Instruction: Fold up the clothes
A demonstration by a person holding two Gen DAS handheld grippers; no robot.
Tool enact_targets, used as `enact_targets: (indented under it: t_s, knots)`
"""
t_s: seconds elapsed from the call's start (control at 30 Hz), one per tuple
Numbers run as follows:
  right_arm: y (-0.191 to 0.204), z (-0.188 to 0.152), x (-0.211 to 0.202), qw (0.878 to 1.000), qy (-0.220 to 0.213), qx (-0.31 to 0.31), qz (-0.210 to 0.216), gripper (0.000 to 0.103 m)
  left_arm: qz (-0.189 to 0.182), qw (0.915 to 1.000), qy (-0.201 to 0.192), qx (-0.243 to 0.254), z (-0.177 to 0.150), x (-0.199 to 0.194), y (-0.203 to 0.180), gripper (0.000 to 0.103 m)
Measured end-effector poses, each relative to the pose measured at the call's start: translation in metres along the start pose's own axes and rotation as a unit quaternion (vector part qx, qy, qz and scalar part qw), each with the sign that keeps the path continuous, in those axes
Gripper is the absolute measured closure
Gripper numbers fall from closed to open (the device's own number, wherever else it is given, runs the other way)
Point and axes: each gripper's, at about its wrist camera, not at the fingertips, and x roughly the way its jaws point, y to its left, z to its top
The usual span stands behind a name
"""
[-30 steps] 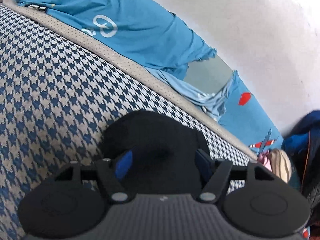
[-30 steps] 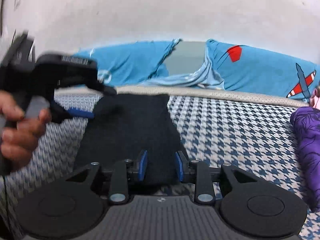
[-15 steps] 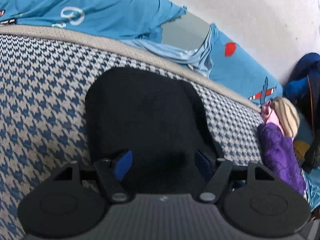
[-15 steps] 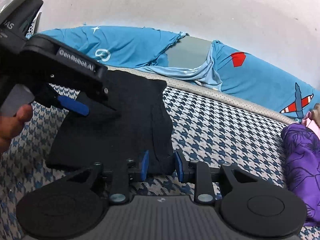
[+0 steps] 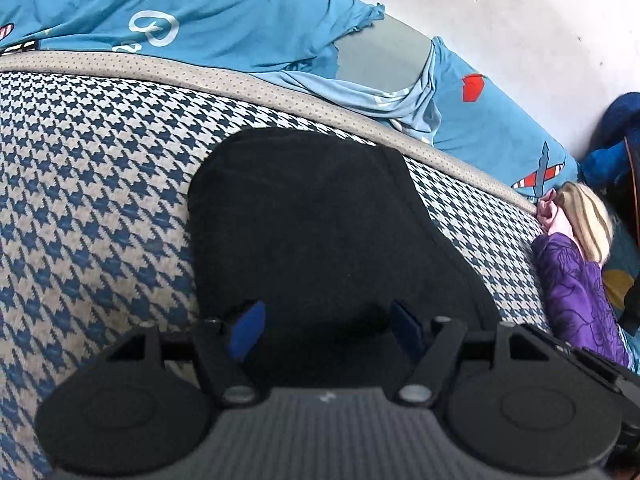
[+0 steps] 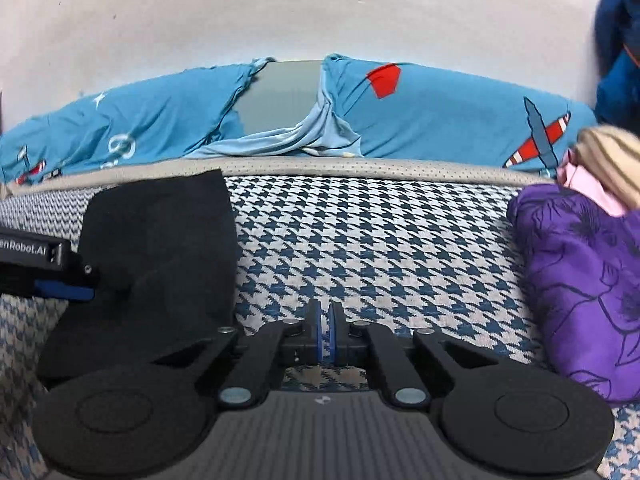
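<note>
In the left wrist view, the left claw [image 5: 326, 328] hangs open over the near part of a folded black garment [image 5: 316, 216], its blue pads [image 5: 247, 330] spread apart and pressing on nothing. The garment lies flat on a houndstooth mattress [image 5: 92, 184], with blue printed bedding [image 5: 192, 12] along the wall and a purple garment [image 5: 576, 296] at the right edge. In the right wrist view, the right claw [image 6: 325, 334] has just been closing and now sits fully closed with nothing between its pads, over bare mattress [image 6: 380, 248] just right of the black garment [image 6: 160, 248]. The left claw [image 6: 64, 290] reaches in over the garment's left side. The purple garment [image 6: 588, 288] lies well to the right.
</note>
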Motion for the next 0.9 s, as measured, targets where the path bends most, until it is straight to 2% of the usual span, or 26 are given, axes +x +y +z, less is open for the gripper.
enact_targets:
  t_s: [0.27, 0.43, 0.67, 0.9]
  knots:
    - [-0.004, -0.003, -0.021, 0.995, 0.011, 0.028, 0.1, 0.098, 0.004, 0.9999, -0.01, 0.003, 0.001, -0.006, -0.002, 0.036]
    - [0.001, -0.009, -0.015, 0.99, 0.039, 0.04, 0.129, 0.098, -0.009, 0.9993, -0.026, 0.026, -0.001, -0.021, -0.015, 0.035]
    - [0.003, -0.012, -0.006, 0.99, 0.049, 0.055, 0.117, 0.097, -0.033, 0.9967, -0.003, 0.075, -0.017, -0.022, -0.034, 0.032]
    - [0.001, -0.014, 0.002, 0.988, 0.058, 0.07, 0.122, 0.095, -0.037, 0.9884, 0.016, 0.146, -0.038, -0.022, -0.048, 0.032]
